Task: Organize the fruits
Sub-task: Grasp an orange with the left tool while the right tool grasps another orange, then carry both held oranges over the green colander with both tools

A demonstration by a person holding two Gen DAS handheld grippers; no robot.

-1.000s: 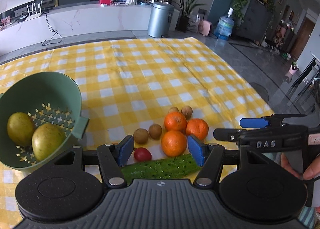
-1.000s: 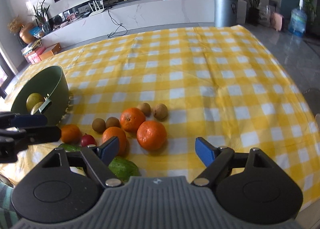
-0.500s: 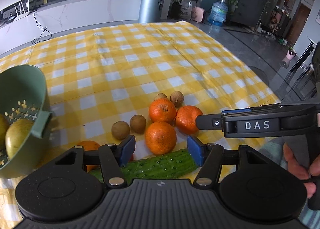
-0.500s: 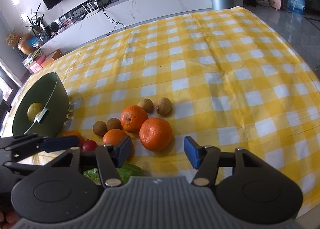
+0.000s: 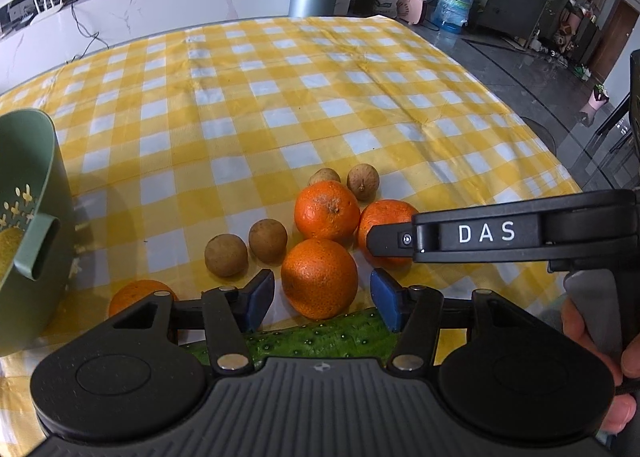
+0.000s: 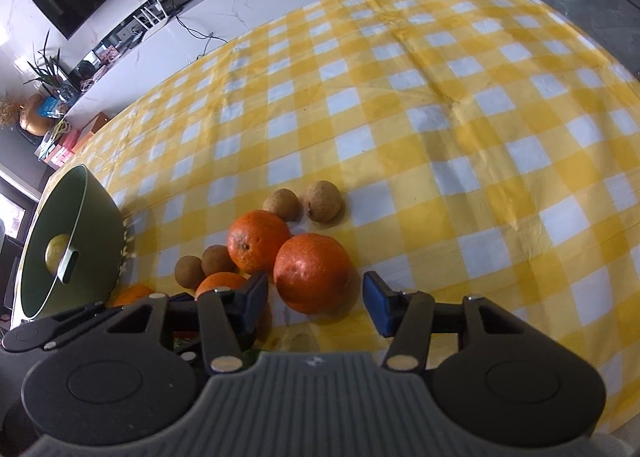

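- Both grippers have dropped closer to the fruit pile since a second ago, and the green plastic colander [image 5: 28, 233] has slid toward the left edge of the left wrist view.
- Left gripper [image 5: 322, 299]: its blue-padded jaws are closing, and the nearest round orange tangerine [image 5: 319, 277] of the pile sits between them with a gap on each side, the pads not pressing it.
- Right gripper [image 6: 314, 299]: its jaws are closing too, with the pile's right-hand orange tangerine [image 6: 312, 272] between them, clear of both pads.
- Behind these two tangerines lies a third tangerine [image 5: 327, 210], touching both.
- Small brown round fruits lie in two pairs: one pair [image 5: 244, 247] just left of the pile, another pair [image 5: 346, 181] just behind it.
- A lone tangerine [image 5: 134, 295] lies between the pile and the colander.
- A bumpy green cucumber [image 5: 320, 337] lies just in front of the pile, under the left gripper.
- All rest on a yellow-and-white checked tablecloth [image 6: 440, 97].
- The colander, left of the pile, holds a yellow-green round fruit [image 6: 58, 253]; the rest of its inside is hidden.
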